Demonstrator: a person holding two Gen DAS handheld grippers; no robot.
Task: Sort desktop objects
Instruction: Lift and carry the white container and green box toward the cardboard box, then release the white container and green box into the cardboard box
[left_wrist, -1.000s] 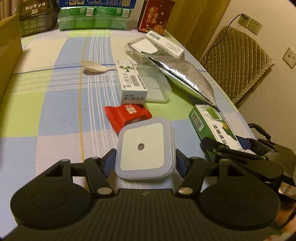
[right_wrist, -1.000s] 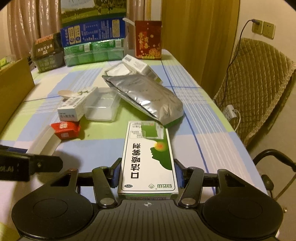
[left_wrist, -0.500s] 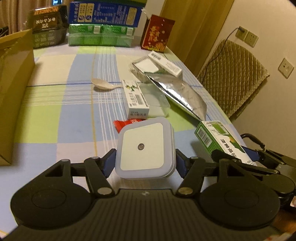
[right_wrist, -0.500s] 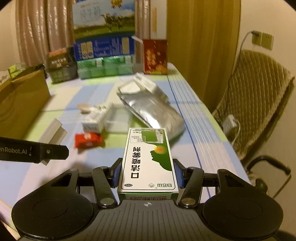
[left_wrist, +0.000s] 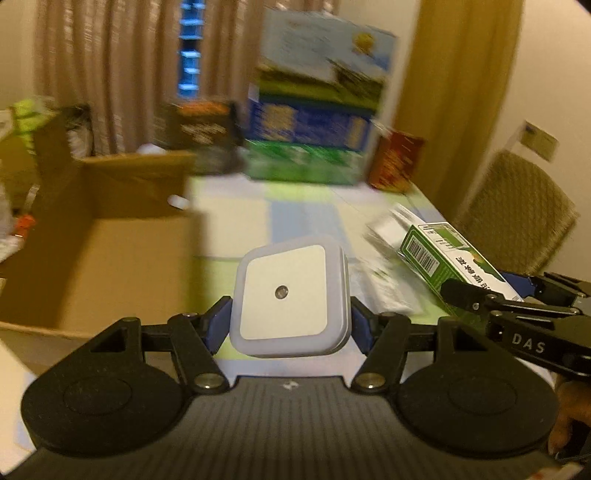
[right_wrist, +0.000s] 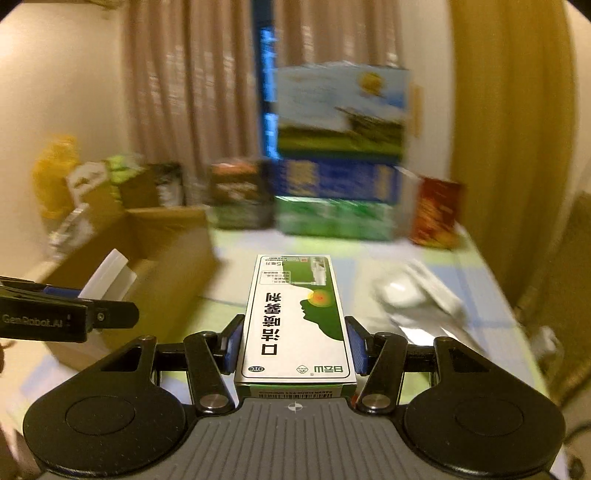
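- Far left on my feed there's the open cardboard box (left_wrist: 110, 236), sitting on the checked surface (left_wrist: 236, 218) with its flaps up. Can't make out what's inside, everything behind the grippers is smeared with blur.
- My left gripper (left_wrist: 290, 319) is clamped on the square white night light (left_wrist: 288, 295), blue pads pressing both sides. It's up in the air, just right of the box's near corner.
- At the back of the surface is a stack of milk cartons (left_wrist: 314, 110), with a dark red box (left_wrist: 395, 162) beside it.
- My right gripper (right_wrist: 295, 345) is closed on the green-and-white medicine box (right_wrist: 295, 314), held lengthwise, pointing away from the camera and clear of the surface.
- Below and right of that, a blurry silver pouch (right_wrist: 424, 317) and a white box lie on the surface.
- Far right, a padded chair (left_wrist: 517, 214) by the wall.
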